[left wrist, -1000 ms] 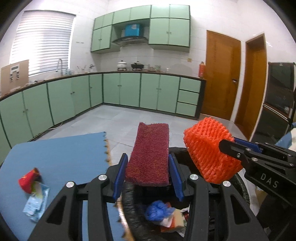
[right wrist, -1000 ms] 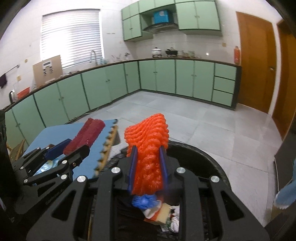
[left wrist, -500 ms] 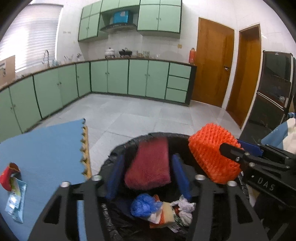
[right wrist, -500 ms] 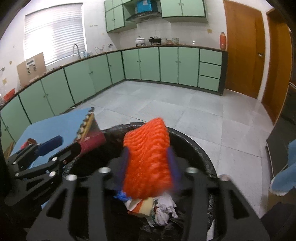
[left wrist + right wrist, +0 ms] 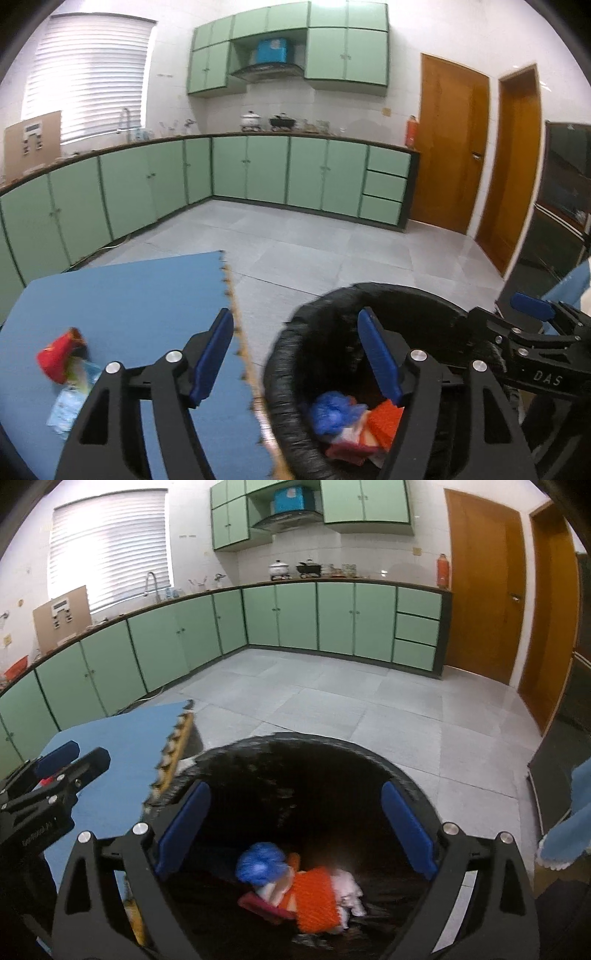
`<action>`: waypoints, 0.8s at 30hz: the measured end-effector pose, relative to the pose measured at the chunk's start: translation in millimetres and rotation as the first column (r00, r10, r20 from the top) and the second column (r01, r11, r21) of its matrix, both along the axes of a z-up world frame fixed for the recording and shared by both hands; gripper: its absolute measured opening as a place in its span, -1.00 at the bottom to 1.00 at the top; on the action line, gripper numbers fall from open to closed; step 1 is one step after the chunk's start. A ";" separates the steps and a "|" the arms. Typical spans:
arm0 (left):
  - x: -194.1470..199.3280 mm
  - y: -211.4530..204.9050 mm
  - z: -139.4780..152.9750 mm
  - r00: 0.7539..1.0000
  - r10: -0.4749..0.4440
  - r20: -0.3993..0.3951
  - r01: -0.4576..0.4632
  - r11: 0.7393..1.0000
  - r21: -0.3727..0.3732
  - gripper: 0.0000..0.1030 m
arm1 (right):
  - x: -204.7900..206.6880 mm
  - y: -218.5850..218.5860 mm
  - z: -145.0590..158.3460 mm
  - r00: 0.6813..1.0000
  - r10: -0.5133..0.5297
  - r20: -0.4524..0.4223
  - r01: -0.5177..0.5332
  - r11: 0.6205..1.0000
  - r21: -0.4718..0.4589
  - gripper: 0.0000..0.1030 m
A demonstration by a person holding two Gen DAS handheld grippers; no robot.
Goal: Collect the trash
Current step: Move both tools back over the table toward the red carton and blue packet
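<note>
Both grippers, left gripper (image 5: 295,350) and right gripper (image 5: 293,825), hang at frame bottom, jaws just opened apart and empty, because the orange mesh sleeve (image 5: 317,899) now lies in the bin (image 5: 402,775).

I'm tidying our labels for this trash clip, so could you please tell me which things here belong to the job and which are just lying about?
Part of the job:
- black bin
- orange foam net in it
- dark red pad in it
- blue bag in it
- red wrapper on the blue mat
- pale blue packet there

Lying about:
- cooking pots
- cardboard box
</note>
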State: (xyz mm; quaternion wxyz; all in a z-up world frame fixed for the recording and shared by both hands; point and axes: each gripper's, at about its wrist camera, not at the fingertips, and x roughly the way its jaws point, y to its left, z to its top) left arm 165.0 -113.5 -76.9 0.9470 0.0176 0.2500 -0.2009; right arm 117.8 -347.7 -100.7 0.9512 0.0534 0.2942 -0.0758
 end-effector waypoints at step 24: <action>-13.4 212.5 -6.5 0.927 0.372 0.034 -0.374 0.926 0.058 0.35 | 50.3 186.4 3.3 0.957 0.290 0.006 -0.290 0.956 0.049 0.80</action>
